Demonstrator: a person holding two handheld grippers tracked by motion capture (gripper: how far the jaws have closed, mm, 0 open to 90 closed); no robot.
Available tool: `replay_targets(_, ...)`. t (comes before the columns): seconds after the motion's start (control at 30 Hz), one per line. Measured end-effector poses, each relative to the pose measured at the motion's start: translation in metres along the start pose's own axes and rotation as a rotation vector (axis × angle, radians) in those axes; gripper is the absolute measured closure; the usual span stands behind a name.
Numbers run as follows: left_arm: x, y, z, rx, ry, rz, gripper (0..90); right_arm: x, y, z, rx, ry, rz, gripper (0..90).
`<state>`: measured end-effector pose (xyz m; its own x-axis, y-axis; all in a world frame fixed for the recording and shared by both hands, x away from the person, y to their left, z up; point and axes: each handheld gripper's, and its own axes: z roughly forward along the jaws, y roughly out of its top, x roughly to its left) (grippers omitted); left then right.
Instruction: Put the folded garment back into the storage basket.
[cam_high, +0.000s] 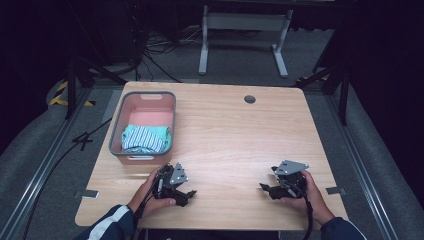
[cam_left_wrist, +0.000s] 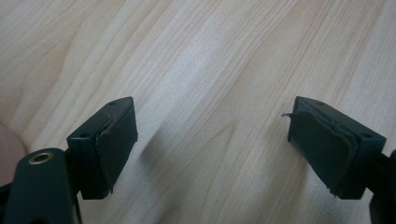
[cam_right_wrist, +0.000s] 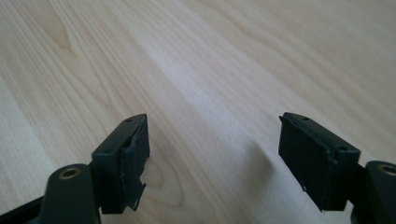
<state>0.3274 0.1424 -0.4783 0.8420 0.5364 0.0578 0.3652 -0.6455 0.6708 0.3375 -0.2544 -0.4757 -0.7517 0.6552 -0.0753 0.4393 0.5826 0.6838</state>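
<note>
The folded striped cloth (cam_high: 145, 138) lies in the near end of the grey bin (cam_high: 116, 131) at the table's (cam_high: 235, 135) left, apparently stowed. The left gripper (cam_high: 186, 192) and right gripper (cam_high: 267, 189) rest near the front edge, jaws spread, holding nothing, likely idle.

We see a pale wood desk (cam_high: 235, 145) with a round grommet hole (cam_high: 250, 99) near its far edge. Grey carpet (cam_high: 40, 150) surrounds it. Beyond stand white legs (cam_high: 245, 40) of another table, with cables (cam_high: 155, 50) on the floor. The room behind is dark.
</note>
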Motion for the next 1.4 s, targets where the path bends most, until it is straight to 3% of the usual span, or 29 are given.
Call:
replay_targets(0.1, 0.005, -0.006, 0.002, -0.026, -0.034, -0.068, 15.1, -0.003, -0.009, -0.002, -0.036, 0.017, 0.03, 23.1)
replay_targets(0.17, 0.006, -0.006, 0.002, -0.024, -0.032, -0.075, 14.2, -0.007, -0.017, -0.001, -0.075, 0.039, 0.064, 21.8)
replay_targets(1.4, 0.008, -0.005, 0.003, -0.018, -0.043, -0.062, 12.0, -0.01, -0.019, -0.002, -0.078, 0.045, 0.071, 20.6)
